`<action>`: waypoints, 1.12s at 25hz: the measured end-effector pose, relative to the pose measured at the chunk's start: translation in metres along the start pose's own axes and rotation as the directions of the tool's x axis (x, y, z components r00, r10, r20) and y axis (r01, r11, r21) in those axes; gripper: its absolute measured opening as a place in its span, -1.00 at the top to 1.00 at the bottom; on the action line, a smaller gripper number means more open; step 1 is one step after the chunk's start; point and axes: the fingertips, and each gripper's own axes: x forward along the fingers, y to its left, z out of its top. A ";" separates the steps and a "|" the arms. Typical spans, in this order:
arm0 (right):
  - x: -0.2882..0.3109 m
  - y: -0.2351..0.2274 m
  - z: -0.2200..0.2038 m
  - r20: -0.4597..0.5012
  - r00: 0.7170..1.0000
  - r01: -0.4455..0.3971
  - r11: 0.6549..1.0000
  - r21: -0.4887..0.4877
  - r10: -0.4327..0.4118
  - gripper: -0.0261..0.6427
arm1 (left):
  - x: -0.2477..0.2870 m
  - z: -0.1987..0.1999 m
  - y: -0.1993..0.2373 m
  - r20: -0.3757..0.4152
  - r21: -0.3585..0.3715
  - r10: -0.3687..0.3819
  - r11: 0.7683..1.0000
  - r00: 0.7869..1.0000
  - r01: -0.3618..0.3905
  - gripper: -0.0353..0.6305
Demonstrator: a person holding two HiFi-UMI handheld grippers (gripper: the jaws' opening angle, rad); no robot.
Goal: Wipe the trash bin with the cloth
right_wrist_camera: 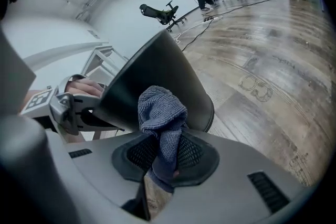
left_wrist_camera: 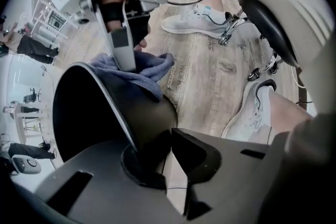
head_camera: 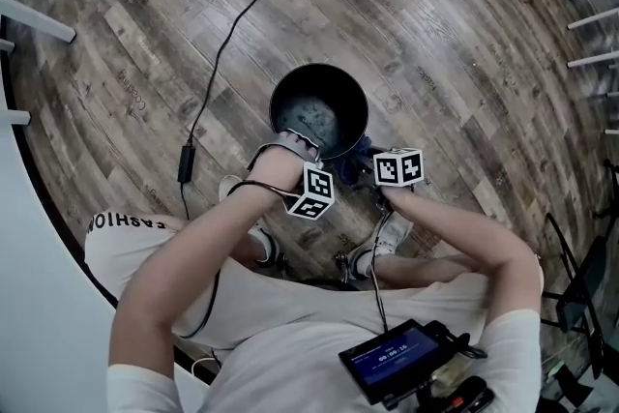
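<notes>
While the bin point(head_camera: 319, 71) is sitting on the floor point(head_camera: 464, 44) just ahead of the person's 2 shoes point(head_camera: 392, 232), the left gripper point(left_wrist_camera: 167, 147) is pointing down and clamping the bin's near rim between its jaws. The right gripper point(right_wrist_camera: 163, 162) is pinching the blue cloth point(right_wrist_camera: 160, 113) and pressing it against the bin's outer wall at the rim, near the left gripper.
</notes>
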 end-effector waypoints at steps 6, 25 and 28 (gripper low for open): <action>0.048 -0.047 -0.024 -0.031 0.999 0.013 1.000 0.013 -0.012 0.68 | 0.000 0.002 0.003 -0.004 -0.036 0.000 0.999 1.000 0.000 0.77; 0.051 -0.061 -0.019 -0.106 0.994 0.018 0.998 -0.059 -0.024 0.69 | -0.004 0.011 0.004 0.042 -0.073 -0.021 0.997 0.999 0.024 0.42; 0.014 -0.026 -0.012 -0.091 0.994 -0.067 0.993 -0.099 0.058 0.69 | -0.003 -0.002 -0.005 0.028 -0.095 -0.071 0.993 0.997 0.074 0.31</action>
